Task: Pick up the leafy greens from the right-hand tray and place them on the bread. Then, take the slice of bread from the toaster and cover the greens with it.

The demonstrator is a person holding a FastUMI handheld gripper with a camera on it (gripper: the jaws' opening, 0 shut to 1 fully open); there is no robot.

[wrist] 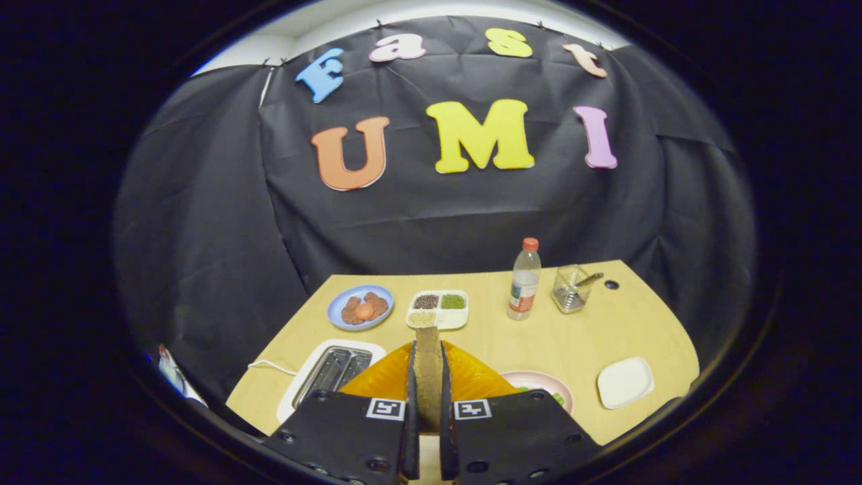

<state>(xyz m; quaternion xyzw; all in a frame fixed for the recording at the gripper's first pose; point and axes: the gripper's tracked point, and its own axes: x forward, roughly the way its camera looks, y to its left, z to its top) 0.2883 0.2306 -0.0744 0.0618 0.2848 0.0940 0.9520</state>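
Upright, the bread slice (pixel 428 367) sits clamped in the claw (pixel 428 377) above the orange plate (pixel 471 377).

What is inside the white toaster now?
The white toaster shows two empty-looking metal slots; their near ends are covered by the gripper. Its fingers are shut on a brown slice of bread, held on edge above the orange plate.

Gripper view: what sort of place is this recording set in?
Probably a staged kitchen-style booth: a black cloth wall behind a wooden table with a toaster. The gripper holds a bread slice.
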